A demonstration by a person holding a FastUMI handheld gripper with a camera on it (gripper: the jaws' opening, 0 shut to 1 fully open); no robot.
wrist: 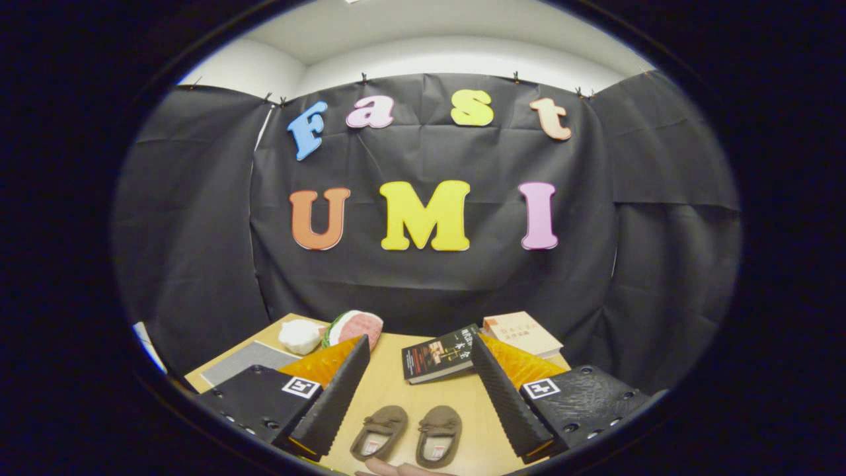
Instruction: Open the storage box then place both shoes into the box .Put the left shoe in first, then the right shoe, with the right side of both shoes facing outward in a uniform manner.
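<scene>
We hold the gripper [423,390] with its fingers spread wide, pinching nothing. The left shoe [379,433] at 7 o'clock and the right shoe [438,436] at 5 sit side by side between them on the table [390,387] — neither boxed, everything left.

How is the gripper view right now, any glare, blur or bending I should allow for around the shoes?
Gripper view: even light, no glare on the table; both shoes sharp, lying between the open gripper fingers with only soft shadows; fisheye bending curves the booth wall and table edges; the books beyond the fingers look slightly soft.
</scene>
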